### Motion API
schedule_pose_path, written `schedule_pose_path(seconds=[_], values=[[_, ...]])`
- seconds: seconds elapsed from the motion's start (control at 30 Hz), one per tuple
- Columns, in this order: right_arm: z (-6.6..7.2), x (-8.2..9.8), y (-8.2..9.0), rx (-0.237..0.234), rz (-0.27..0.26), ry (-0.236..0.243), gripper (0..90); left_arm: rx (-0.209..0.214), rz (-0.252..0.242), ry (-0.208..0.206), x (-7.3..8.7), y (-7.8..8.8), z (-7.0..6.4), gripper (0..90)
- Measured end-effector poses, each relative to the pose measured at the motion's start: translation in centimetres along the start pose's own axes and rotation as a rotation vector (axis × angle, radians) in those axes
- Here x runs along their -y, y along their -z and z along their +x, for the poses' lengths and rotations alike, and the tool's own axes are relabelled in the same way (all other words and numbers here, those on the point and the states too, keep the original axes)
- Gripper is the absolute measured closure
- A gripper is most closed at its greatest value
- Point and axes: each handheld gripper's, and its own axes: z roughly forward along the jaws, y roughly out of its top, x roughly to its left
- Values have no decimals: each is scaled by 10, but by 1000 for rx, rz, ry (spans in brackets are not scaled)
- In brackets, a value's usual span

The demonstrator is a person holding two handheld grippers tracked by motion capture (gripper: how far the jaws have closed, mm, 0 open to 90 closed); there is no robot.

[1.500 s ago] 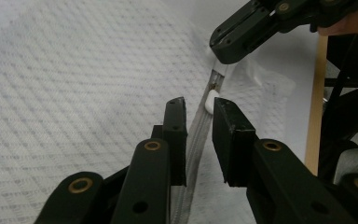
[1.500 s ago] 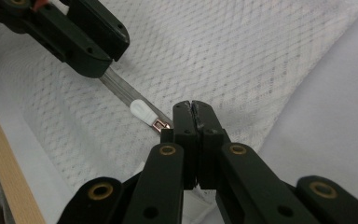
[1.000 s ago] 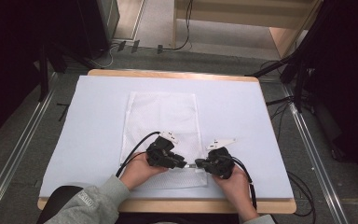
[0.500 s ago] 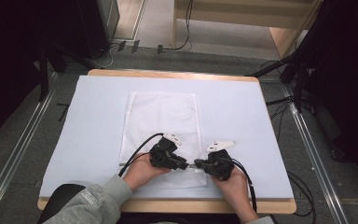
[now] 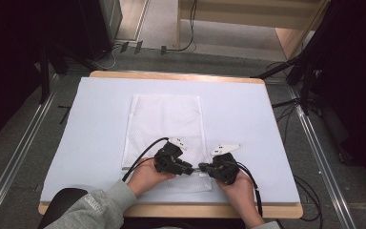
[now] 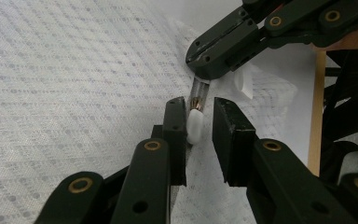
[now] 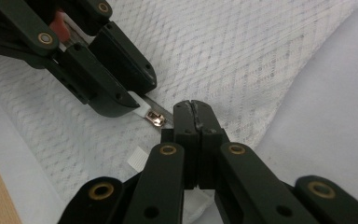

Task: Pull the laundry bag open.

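Observation:
A white mesh bag (image 5: 164, 119) lies flat on the table, its zip running along the near end. My left gripper (image 5: 190, 170) has its jaws on either side of the white zip pull (image 6: 195, 126). The jaws have just been closing; one pad touches the pull and a gap shows at the other (image 6: 199, 105). Facing it tip to tip, my right gripper (image 5: 202, 167) is shut on the zip's end (image 6: 199, 86), its jaws pressed together (image 7: 196, 105). The metal slider (image 7: 156, 119) sits between the two grippers.
A pale sheet (image 5: 267, 124) covers the table, whose wooden edge (image 5: 171, 210) runs along the near side. A small white label (image 7: 137, 161) is sewn to the bag near the zip. Cables trail from both grippers toward the person.

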Motion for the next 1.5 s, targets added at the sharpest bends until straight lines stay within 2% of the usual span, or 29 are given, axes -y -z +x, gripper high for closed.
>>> schedule_pose_path(seconds=[0.17,0.27,0.5,0.57,0.63,0.73,0.93,1.13,1.23,1.5], values=[[0,0,0,-1,-1,-3,900,-11,21,-10,1,-3,-4,766],[0,0,0,-1,-1,-1,900,-1,1,0,1,-5,-3,776],[0,0,0,0,-2,-3,900,7,-9,7,-1,-10,-3,782],[0,0,0,1,-3,-2,900,-5,-8,11,-2,-10,-2,818],[0,0,0,-1,-1,-7,900,-6,-10,30,-2,-9,0,865],[0,0,0,1,-3,4,900,38,-8,82,-2,-9,6,872],[2,0,0,7,-1,32,900,51,1,91,-4,-9,8,875],[2,1,-1,6,-8,92,900,52,10,100,-4,-8,9,876],[1,2,-1,-7,-12,89,900,86,10,138,-4,-8,14,878],[1,3,-1,-8,-19,100,900,74,31,112,-4,-5,13,880]])
